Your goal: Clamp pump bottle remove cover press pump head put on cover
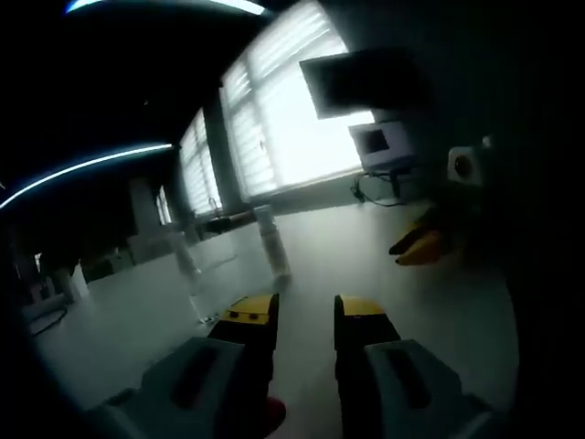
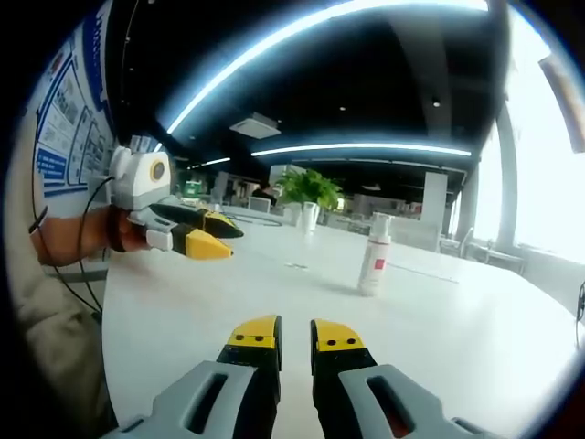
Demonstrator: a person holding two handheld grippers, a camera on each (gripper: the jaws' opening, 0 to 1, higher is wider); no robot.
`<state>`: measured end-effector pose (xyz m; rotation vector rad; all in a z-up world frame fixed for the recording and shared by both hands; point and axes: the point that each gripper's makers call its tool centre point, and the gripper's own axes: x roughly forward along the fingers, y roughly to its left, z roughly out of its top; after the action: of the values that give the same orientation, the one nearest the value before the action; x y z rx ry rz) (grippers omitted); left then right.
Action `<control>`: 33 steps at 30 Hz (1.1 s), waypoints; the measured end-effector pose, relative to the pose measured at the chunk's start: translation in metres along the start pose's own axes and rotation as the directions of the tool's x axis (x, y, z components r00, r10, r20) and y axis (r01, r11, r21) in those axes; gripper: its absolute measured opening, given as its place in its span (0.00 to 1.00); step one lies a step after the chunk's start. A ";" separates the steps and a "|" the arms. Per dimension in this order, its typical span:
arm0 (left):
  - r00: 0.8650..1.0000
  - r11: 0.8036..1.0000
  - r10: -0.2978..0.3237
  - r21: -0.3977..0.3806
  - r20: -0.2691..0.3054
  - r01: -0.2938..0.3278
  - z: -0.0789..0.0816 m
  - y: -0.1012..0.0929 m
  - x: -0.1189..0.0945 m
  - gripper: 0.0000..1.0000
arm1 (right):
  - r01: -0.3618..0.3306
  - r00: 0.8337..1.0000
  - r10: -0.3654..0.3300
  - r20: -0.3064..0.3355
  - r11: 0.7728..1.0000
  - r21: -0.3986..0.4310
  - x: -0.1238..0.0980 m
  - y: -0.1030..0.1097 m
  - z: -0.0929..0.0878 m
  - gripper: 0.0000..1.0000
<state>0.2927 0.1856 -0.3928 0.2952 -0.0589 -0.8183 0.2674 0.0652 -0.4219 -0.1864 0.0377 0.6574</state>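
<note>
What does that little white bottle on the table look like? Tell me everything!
The pump bottle is a slim white cylinder standing upright on the white table. It has a red label on its side and a clear cover over the top, still on. It looks like plastic. In the left gripper view it is dim against the bright window, beside a clear container. Nothing touches it but the table; both grippers are away from it.

My left gripper (image 1: 305, 315) w/ jaws apart over white table (image 1: 366, 256); pump bottle (image 1: 272, 240) upright ahead, my right gripper (image 1: 419, 245) near window (image 1: 274, 119).
</note>
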 end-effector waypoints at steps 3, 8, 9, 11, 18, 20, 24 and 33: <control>1.000 0.999 -0.002 0.034 -0.002 0.002 0.001 -0.003 0.004 0.16 | -0.001 1.000 0.001 0.000 1.000 0.000 0.000 0.000 0.000 0.08; 1.000 0.998 -0.008 0.061 0.020 0.006 0.010 -0.006 0.011 0.17 | -0.001 1.000 0.001 0.000 1.000 0.000 0.000 0.000 0.000 0.08; 1.000 0.998 -0.008 0.068 0.025 0.006 0.012 -0.007 0.013 0.17 | -0.001 1.000 0.001 0.000 1.000 0.001 0.000 0.000 0.000 0.08; 0.999 0.997 -0.012 0.081 0.034 0.009 0.015 -0.007 0.015 0.17 | -0.001 1.000 0.001 0.000 1.000 0.001 0.000 0.000 0.000 0.08; 0.998 0.994 -0.023 0.105 0.053 0.017 0.022 -0.011 0.030 0.18 | -0.003 1.000 0.003 0.001 1.000 0.002 0.000 0.001 0.000 0.08; 0.998 0.994 -0.027 0.109 0.052 0.021 0.023 -0.011 0.034 0.18 | -0.004 1.000 0.004 0.001 1.000 0.001 0.000 0.001 0.000 0.08; 0.998 0.994 -0.024 0.108 0.052 0.018 0.023 -0.007 0.040 0.18 | -0.004 1.000 0.004 0.001 1.000 0.001 0.000 0.001 0.000 0.08; 0.999 0.996 -0.023 0.087 0.026 0.021 0.021 -0.004 0.062 0.19 | -0.001 1.000 0.001 -0.001 1.000 -0.003 0.000 0.002 0.000 0.08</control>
<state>0.3291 0.1333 -0.3780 0.3672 -0.1171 -0.8433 0.2663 0.0666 -0.4219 -0.1898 0.0372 0.6583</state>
